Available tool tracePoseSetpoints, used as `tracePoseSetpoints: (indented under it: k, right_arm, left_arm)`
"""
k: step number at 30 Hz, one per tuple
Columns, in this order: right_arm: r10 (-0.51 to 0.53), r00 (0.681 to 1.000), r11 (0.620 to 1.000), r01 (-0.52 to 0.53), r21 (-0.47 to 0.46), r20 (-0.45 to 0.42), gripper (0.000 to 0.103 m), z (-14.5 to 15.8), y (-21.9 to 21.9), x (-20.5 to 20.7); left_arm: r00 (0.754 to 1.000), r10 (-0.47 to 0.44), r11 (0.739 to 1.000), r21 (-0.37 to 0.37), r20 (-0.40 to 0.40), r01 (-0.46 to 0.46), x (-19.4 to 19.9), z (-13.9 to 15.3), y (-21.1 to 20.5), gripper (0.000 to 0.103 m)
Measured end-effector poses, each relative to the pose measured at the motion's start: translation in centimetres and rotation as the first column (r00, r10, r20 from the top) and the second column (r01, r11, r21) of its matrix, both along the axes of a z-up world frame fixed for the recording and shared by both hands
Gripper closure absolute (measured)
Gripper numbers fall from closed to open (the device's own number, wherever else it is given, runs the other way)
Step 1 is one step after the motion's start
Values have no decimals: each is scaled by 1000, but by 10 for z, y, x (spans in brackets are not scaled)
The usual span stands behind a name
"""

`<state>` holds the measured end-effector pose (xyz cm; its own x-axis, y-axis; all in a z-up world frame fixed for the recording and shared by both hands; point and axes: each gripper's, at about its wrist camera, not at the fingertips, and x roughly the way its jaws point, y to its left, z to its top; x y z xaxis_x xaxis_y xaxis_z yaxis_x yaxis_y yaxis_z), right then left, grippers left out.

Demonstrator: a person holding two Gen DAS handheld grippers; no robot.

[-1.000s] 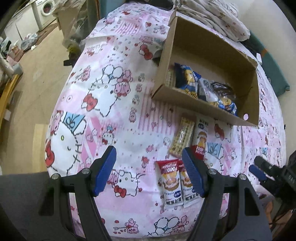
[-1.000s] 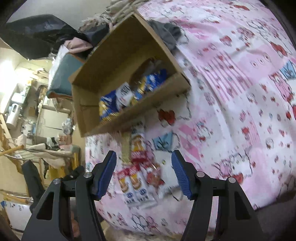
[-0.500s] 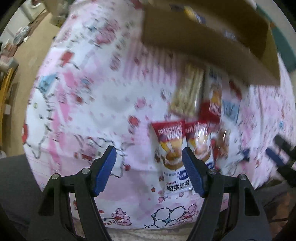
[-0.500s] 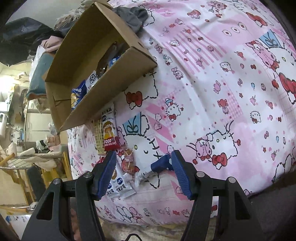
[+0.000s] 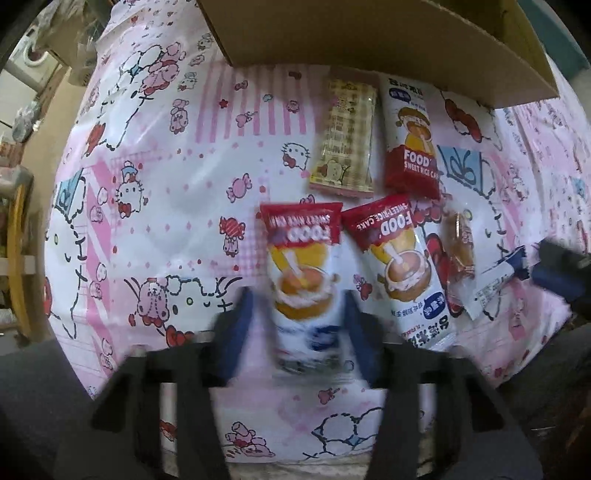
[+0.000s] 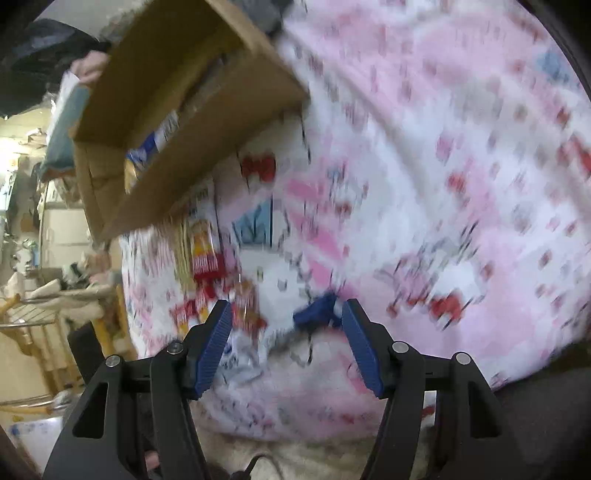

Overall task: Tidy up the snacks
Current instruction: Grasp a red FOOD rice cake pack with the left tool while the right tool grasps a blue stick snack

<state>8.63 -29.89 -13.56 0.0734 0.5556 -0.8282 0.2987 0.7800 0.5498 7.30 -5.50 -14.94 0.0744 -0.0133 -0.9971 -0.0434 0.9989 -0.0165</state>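
Packets lie on the pink sheet just near of the box, and the step in hand looks like the pick of 1 rice cake pack. Your left gripper points down over its near end; the jaws have just been closing with the pack between them, but blur hides whether the pads press on it, so I cannot tell if it is held. Close fully before you lift, and take the sealed end only, since a second rice pack lies just right of it and may drag along. Lift straight up, then carry it far to the box, where some snacks already sit. Your right gripper stands open, its jaws also just closing in, with the blue end of a white wrapper between them near the right pad, seemingly untouched. Centre that wrapper before you squeeze. A third rice pack and a beige packet wait by the box wall, and an amber sweet lies further right.
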Motion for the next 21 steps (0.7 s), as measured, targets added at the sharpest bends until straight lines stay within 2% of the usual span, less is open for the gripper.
tracePoseSetpoints:
  k: [1, 4, 9, 12, 17, 21]
  right_arm:
    - [5, 1000, 1000, -6, -12, -19, 58, -4, 2, 0]
    - [35, 999, 999, -35, -3, -41, 60, -10, 11, 1]
    - [75, 994, 995, -80, -64, -78, 61, -25, 25, 5]
    - [117, 993, 987, -120, -111, -32, 61, -21, 36, 12]
    - [179, 984, 971, -176, -162, -1, 78, -22, 46, 21]
    - [214, 976, 958, -203, -201, 34, 86, -16, 45, 23]
  left_arm:
    - [1000, 7, 1000, -15, -4, -7, -1, 1, 2, 77]
    - [999, 36, 998, -43, 6, -36, 1, 6, 11, 78]
    - [996, 80, 996, -42, 38, -78, 3, 14, 24, 78]
    - [994, 95, 994, -49, 56, -93, 3, 18, 29, 77]
    - [992, 110, 992, -72, 64, -105, -3, 22, 35, 77]
    - [992, 106, 991, -85, 71, -100, 0, 22, 34, 77]
